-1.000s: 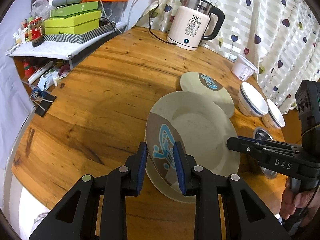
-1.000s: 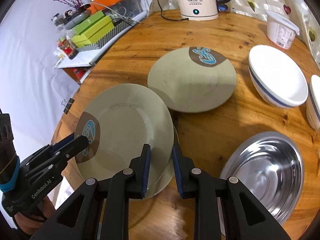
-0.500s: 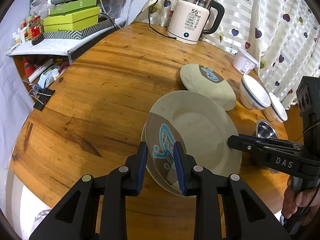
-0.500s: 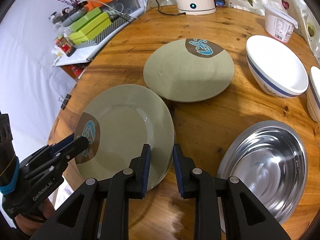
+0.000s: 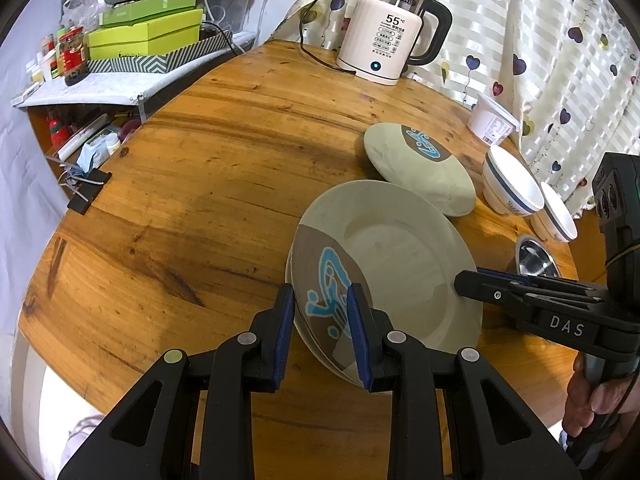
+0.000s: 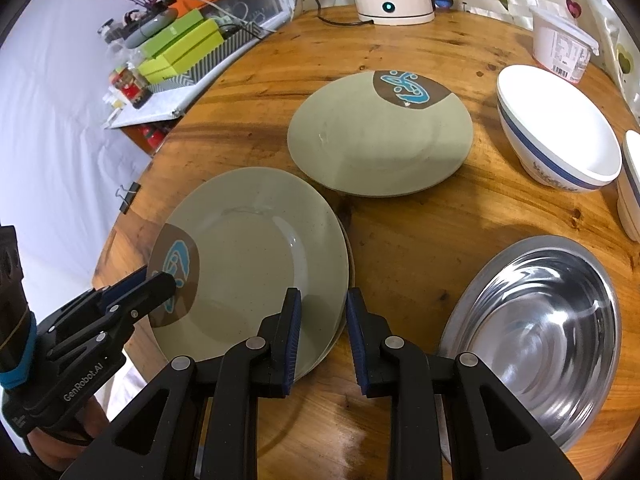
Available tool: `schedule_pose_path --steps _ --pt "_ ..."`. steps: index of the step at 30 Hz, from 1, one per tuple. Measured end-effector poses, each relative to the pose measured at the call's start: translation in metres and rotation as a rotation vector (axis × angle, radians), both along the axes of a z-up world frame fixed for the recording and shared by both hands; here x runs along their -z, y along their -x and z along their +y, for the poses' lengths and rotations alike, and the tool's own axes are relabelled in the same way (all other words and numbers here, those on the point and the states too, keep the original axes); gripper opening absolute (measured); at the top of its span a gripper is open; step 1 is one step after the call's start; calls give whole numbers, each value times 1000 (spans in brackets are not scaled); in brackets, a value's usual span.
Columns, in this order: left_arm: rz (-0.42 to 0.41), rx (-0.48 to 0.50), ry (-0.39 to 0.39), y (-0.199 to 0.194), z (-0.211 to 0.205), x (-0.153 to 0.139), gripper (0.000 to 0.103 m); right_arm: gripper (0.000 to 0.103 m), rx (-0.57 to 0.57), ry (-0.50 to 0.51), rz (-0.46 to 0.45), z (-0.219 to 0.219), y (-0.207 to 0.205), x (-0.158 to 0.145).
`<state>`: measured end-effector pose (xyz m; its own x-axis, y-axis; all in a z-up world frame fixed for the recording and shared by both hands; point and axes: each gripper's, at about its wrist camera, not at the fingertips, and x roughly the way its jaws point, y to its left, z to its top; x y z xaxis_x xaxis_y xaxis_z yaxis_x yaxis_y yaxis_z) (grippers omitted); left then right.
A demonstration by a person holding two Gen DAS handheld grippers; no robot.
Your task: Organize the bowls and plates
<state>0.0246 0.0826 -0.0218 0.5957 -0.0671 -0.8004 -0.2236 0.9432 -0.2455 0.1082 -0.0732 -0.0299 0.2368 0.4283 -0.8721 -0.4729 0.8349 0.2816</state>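
A pale green plate [image 5: 400, 264] with a brown-and-blue motif lies over a second like plate [image 5: 289, 270], of which only a rim sliver shows. My left gripper [image 5: 320, 320] is shut on the top plate's motif side, and it also shows in the right wrist view [image 6: 160, 280]. Across the plate [image 6: 256, 240], my right gripper [image 6: 322, 320] clamps the opposite rim; its tip [image 5: 460, 280] shows from the left. A third patterned plate [image 6: 380, 136] lies behind. Two white blue-banded bowls [image 6: 560, 136] [image 6: 632, 184] and a steel bowl [image 6: 536, 328] sit to the right.
On the round wooden table [image 5: 180, 200] a cream kettle [image 5: 390, 40] with its cord stands at the back, and a white tub [image 5: 490, 124] is near the curtain. A cluttered shelf with green boxes [image 5: 144, 40] borders the left edge. A hand holds each gripper's handle.
The held plate has settled closer over the plate beneath, whose rim now shows less. Both grippers keep their hold at the same rims.
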Motion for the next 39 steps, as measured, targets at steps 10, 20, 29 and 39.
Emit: schedule_pose_path --steps 10,20,29,39 --pt "15 0 12 0 0 6 28 24 -5 9 -7 2 1 2" --pt "-6 3 16 -1 5 4 28 25 -3 2 -14 0 0 1" --pt "-47 -8 -3 -1 14 -10 28 25 -10 -39 -56 -10 2 -15" --pt "-51 31 -24 -6 0 -15 28 38 -22 -66 -78 -17 12 -19"
